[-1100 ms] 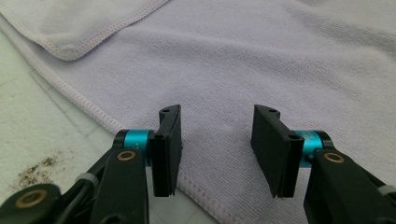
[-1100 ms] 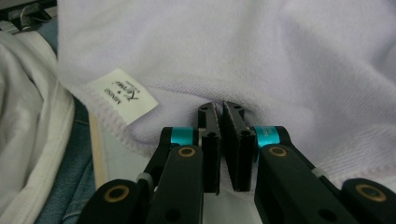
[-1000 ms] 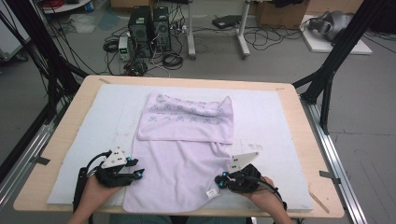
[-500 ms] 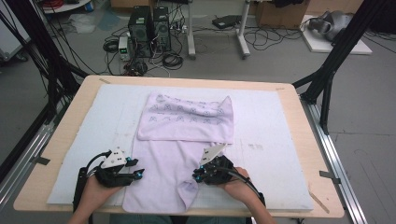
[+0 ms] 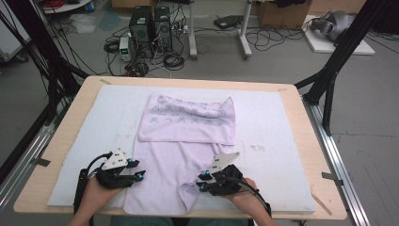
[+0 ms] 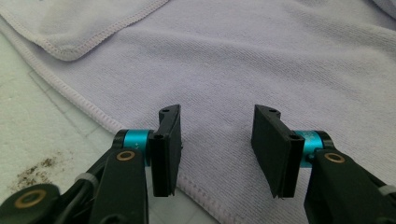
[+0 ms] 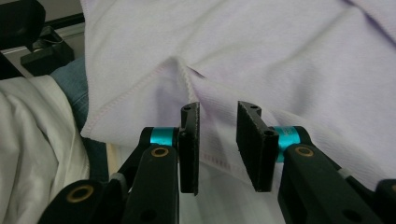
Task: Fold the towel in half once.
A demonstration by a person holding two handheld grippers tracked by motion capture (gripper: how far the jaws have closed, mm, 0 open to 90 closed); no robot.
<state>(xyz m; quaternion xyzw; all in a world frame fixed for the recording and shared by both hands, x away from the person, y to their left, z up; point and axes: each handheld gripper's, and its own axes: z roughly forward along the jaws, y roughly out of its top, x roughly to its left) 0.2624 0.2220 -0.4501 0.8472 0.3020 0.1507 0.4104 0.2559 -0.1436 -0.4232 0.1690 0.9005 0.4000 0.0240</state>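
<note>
A lilac towel (image 5: 174,160) lies on the white mat (image 5: 273,141), its far part folded back with a patterned side up (image 5: 188,117). Its near right corner is turned over to the left in a rumpled fold (image 5: 188,193). My right gripper (image 5: 202,182) sits low at that fold. Its jaws have just been opening and now stand a little apart, with the towel's stitched edge (image 7: 187,84) just past the tips and nothing pinched. My left gripper (image 5: 140,175) rests at the towel's near left edge (image 6: 88,107), open over the cloth (image 6: 217,112).
The mat covers most of the wooden table (image 5: 75,117). Black frame legs (image 5: 329,70) stand at the table's far corners. The person's trouser leg and white sleeve (image 7: 42,140) show beyond the table's near edge in the right gripper view.
My right gripper has moved left, bringing the towel's near right corner over onto the cloth, and its jaws have parted. The left gripper has stayed put.
</note>
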